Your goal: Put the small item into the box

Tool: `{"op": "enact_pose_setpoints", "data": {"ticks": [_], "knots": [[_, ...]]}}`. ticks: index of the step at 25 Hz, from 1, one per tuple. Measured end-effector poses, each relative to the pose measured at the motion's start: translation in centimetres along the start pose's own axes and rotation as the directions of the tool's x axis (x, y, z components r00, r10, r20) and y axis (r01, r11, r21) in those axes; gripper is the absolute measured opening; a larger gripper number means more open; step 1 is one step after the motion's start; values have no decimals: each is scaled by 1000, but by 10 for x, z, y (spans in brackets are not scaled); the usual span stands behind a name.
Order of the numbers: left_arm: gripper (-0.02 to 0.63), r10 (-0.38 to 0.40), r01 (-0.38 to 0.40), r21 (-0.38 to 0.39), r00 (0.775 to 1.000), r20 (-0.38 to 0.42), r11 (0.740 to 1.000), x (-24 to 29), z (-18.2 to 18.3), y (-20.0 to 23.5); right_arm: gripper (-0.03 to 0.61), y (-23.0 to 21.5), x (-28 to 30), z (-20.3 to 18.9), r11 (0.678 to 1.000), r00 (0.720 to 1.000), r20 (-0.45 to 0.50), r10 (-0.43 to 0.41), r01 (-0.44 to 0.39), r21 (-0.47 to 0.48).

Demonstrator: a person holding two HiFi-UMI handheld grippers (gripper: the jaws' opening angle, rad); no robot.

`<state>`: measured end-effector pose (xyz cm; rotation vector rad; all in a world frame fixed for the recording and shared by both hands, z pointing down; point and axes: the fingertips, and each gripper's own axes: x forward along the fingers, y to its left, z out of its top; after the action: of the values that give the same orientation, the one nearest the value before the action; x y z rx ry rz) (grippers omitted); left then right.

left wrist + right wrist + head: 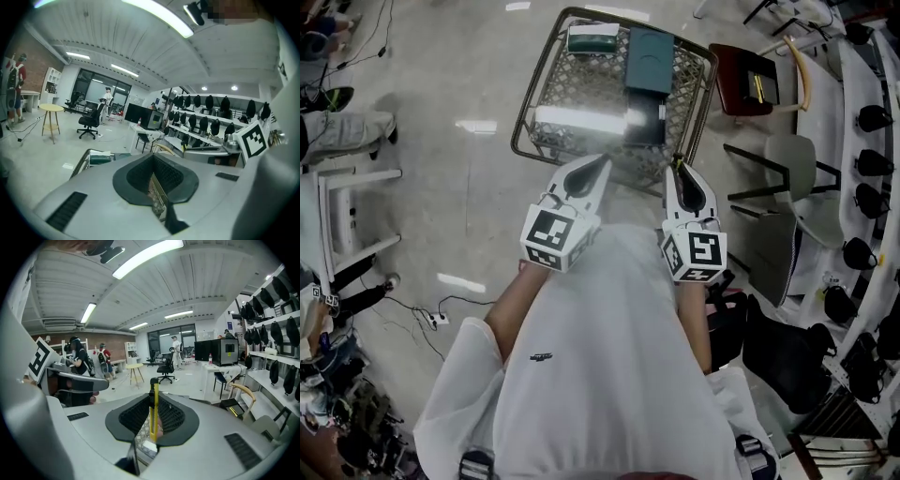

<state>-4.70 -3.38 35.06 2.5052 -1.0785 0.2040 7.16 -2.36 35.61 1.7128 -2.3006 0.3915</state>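
In the head view both grippers are held close to the person's body, pointing toward a wire-mesh table (546, 101). My right gripper (680, 167) is shut on a thin yellow utility knife (154, 408), which stands upright between the jaws (152, 425) with its black tip above them. My left gripper (600, 161) has its jaws together (157, 190), and I see nothing held between them. On the mesh table lie a teal box (650, 59), a white and green box (592, 37) and a black box (645, 122). Both grippers are short of the table's near rim.
A dark red chair (748, 80) and a grey chair (789, 169) stand right of the table. Shelves with black headsets (870, 197) run along the right. A white table frame (352, 211) and floor cables (417, 314) are at the left, a black bag (787, 356) at the lower right.
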Motion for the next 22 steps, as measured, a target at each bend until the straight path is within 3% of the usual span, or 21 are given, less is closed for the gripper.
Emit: {"op": "enact_pose_setpoints", "data": {"ticks": [9, 18, 22], "knots": [[2, 65, -64, -18, 998, 5, 998, 28, 14, 0, 48, -20, 32, 1, 996, 995, -39, 87, -88, -24], [2, 131, -132, -20, 991, -29, 991, 59, 8, 17, 48, -42, 69, -10, 990, 987, -80, 139, -136, 35], [2, 136, -138, -39, 990, -43, 990, 74, -1, 27, 48, -52, 94, -28, 990, 988, -96, 121, -113, 89]]}}
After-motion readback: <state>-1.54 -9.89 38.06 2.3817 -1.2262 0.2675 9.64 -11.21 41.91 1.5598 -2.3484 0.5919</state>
